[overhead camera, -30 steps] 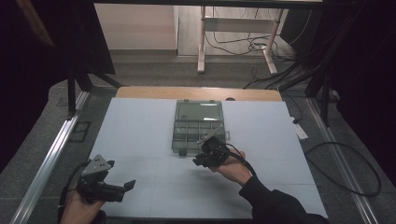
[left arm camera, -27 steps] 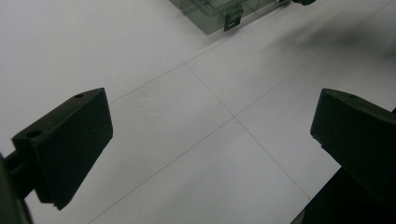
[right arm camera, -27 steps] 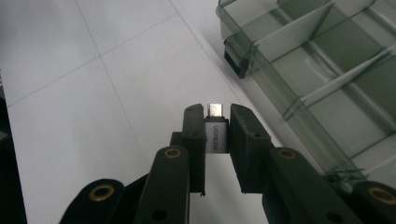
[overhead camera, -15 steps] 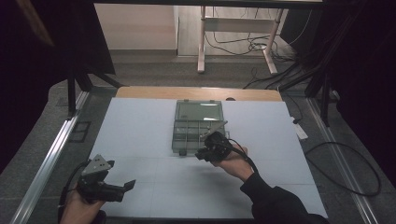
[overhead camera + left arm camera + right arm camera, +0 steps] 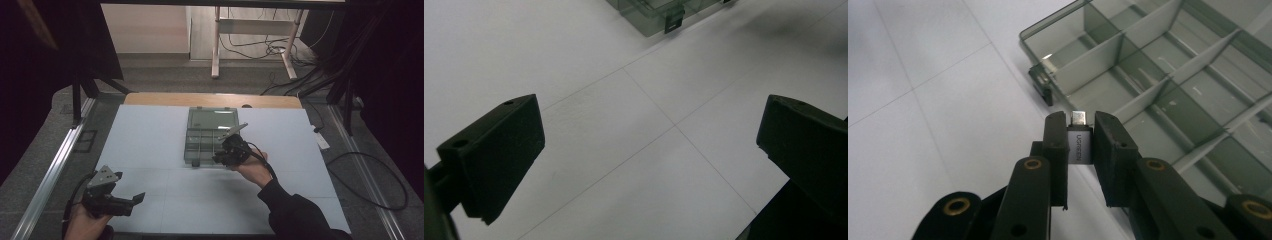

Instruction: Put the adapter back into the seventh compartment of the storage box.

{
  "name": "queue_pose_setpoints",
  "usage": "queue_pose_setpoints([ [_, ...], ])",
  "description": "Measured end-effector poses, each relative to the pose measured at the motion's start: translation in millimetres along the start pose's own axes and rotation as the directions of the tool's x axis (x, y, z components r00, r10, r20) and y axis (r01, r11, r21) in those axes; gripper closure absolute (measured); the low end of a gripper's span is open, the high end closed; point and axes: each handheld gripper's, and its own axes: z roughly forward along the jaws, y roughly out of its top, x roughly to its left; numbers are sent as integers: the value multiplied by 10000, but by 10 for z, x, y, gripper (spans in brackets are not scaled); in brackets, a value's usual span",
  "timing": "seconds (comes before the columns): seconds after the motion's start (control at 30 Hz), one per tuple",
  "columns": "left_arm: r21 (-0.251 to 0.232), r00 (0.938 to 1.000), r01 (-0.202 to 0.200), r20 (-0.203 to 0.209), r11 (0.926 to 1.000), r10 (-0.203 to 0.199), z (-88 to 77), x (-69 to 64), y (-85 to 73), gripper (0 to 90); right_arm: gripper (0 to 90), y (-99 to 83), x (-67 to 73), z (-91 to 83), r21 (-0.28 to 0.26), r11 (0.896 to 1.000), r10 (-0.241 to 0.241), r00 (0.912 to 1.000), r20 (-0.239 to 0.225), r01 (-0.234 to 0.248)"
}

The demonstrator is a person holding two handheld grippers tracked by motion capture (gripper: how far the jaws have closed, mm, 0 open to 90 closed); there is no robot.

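Right gripper view shows the right gripper with its fingers pinched tight on a small silver adapter. It hangs over the near edge of the see-through box on the white worktop. Off to the side, the left gripper has fingers wide apart, holding nothing.

The high view looked forward and down from above the person's side onto the white table, taking in the whole top and the floor beyond. The left gripper view sat low and close over the table, looking toward the compartment box. The right gripper view looked closely along its jaws at the same box, which all three views shared.
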Motion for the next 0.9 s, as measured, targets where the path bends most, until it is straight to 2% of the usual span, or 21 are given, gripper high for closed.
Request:
queue_pose_setpoints([
  [0.6,-3,10000,27,7,10000,-27,2,3,0,0,758,35,-223,67,-92,9995,295,9972,693,-289],
  [0.9,5,10000,22,4,10000,-22,2,2,0,0,757,40,-315,163,-63,9992,387,9943,990,-382],
])
